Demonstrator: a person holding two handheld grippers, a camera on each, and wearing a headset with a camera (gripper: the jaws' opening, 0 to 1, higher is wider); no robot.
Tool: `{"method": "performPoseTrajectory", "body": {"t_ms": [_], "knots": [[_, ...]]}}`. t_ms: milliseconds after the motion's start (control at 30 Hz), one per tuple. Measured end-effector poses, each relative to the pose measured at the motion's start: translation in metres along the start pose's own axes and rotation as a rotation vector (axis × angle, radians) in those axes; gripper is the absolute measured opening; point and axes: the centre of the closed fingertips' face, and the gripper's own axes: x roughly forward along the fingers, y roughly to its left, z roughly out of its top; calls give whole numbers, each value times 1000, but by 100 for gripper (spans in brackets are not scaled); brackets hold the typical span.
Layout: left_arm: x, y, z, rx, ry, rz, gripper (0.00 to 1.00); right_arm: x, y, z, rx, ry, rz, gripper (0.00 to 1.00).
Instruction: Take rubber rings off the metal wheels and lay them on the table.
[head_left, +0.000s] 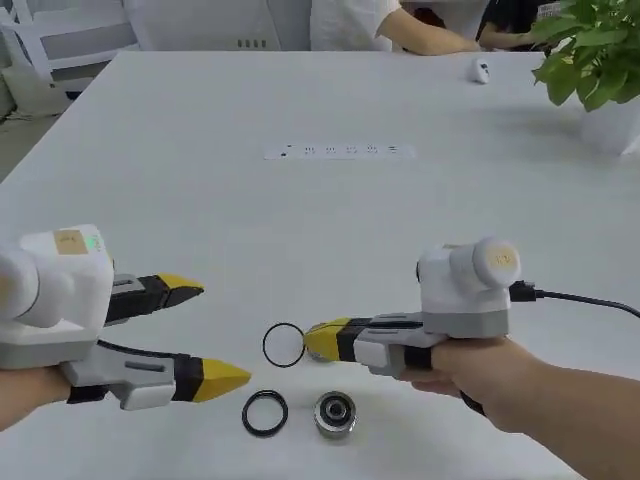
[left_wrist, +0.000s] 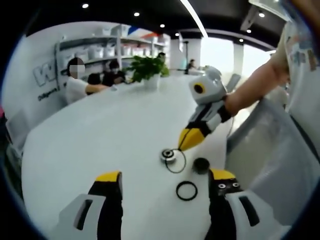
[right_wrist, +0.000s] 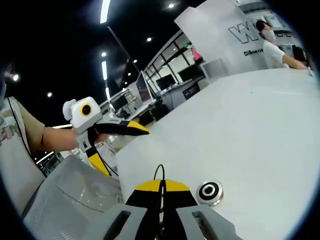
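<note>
The right claw (head_left: 313, 341), pinching a rubber ring (head_left: 284, 344) by its rim, holds it over bare surface (head_left: 330, 230) just beyond the laid ring (head_left: 265, 412) and metal wheel (head_left: 334, 413).

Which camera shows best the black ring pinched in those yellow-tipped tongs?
The head view: the ring shows as a full open circle at the tip of the right tongs. The left gripper view shows the ring smaller, as a thin loop. The right gripper view catches the ring edge-on, a dark line between the shut tongs.
</note>
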Motion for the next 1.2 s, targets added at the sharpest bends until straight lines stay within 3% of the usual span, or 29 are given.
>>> {"method": "performPoseTrajectory", "body": {"t_ms": [433,700,1200], "knots": [[-20,5,-12,-32,6,35,72,17,25,-18,-26,86,78,0],[-28,5,-21,-42,21,48,72,26,36,-39,-39,169,116,0],[-31,5,-30,-55,35,56,72,34,31,-56,-46,232,103,0]]}}
